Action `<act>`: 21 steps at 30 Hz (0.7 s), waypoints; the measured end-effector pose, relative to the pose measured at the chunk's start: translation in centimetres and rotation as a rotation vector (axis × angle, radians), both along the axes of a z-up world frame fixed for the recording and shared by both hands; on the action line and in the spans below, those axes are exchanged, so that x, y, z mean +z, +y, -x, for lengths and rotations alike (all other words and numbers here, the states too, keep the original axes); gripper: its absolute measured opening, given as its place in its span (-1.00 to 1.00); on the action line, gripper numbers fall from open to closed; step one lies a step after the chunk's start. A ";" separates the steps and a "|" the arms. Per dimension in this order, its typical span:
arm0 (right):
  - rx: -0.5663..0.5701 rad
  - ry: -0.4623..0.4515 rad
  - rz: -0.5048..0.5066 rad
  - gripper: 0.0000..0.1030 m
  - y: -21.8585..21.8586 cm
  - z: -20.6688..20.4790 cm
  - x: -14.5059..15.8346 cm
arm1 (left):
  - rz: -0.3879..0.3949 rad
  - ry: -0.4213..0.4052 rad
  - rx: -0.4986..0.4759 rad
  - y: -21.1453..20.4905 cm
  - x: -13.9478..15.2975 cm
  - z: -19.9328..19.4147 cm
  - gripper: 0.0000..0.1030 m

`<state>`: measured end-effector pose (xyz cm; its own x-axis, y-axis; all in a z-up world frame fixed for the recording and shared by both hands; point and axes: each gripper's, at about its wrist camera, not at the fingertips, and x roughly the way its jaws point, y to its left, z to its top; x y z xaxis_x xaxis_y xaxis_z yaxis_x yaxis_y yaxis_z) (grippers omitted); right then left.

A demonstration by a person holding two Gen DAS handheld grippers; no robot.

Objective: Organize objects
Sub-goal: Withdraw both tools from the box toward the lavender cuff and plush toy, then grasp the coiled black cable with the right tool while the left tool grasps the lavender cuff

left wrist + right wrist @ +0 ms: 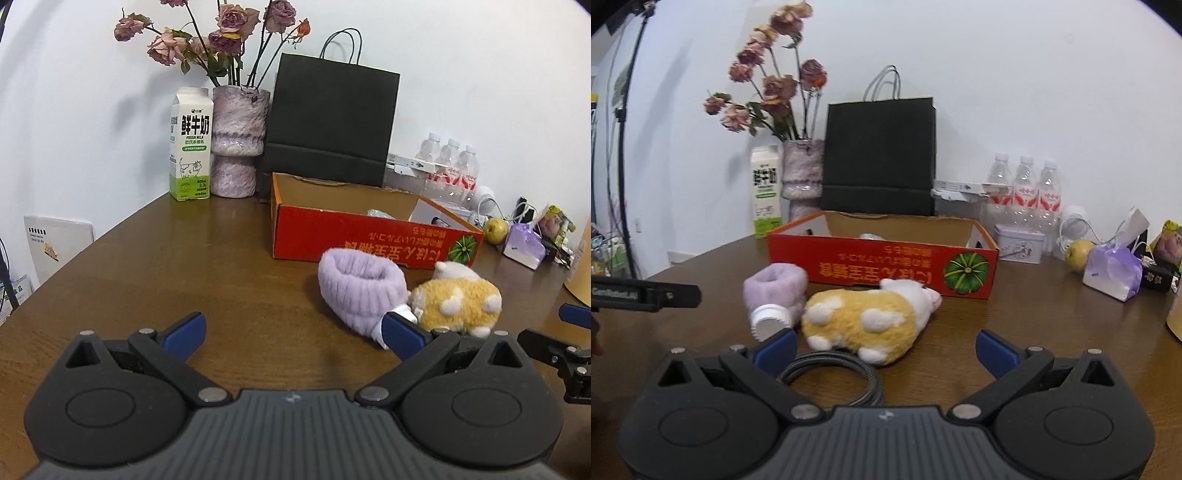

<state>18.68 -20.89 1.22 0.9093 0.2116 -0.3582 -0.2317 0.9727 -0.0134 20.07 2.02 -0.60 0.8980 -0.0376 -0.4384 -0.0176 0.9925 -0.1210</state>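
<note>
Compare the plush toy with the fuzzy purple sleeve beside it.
The plush toy is yellow with white patches; the purple sleeve is plain lilac. The toy is a closed, stuffed body; the sleeve is hollow, open-topped. Both are fuzzy, touching, lying on the table before the red box.

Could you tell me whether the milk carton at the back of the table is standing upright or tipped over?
Upright: the milk carton stands on its base beside the vase, its gabled top pointing up.

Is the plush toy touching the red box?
Cannot tell. In the right wrist view the plush toy overlaps the red box, hiding any gap.
</note>
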 end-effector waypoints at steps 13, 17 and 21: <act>0.096 0.193 0.011 1.00 2.4 -0.7 -1.0 | 0.001 0.004 -0.031 0.0 -0.4 1.7 1.00; 0.082 0.278 -0.026 1.00 3.0 -2.1 -1.8 | 0.011 0.002 -0.032 0.1 -0.3 1.8 1.00; 0.041 0.321 -0.042 1.00 3.5 -3.9 -2.2 | 0.031 -0.005 -0.028 0.4 -0.3 2.0 1.00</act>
<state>22.55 -17.38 -1.03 0.7420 0.2658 -0.6154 -0.2563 0.9608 0.1060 18.12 2.39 -0.88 0.8984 -0.0760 -0.4326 0.0105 0.9883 -0.1519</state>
